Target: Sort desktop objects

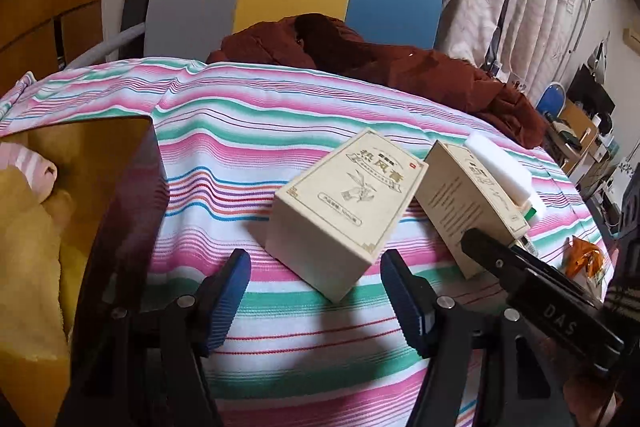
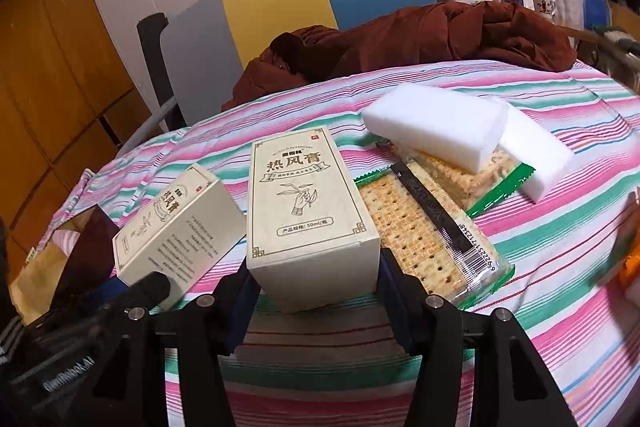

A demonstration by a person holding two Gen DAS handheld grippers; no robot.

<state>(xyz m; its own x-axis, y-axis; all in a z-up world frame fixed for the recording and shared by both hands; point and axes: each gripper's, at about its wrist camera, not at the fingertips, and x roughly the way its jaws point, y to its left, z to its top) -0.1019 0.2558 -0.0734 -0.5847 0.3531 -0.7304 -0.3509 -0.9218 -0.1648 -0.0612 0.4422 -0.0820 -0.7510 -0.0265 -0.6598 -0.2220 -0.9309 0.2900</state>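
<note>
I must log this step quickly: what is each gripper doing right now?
Left gripper: open, holding nothing; one cream box lies just ahead.
Right gripper: closed on the other cream box.

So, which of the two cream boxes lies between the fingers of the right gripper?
The cream box beside the cracker packet, printed front facing up. The other cream box lies apart, tilted, showing its small-print side.

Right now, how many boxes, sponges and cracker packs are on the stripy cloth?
Cream boxes: 2
White sponges: 2
Cracker packs: 2
Total: 6
</note>
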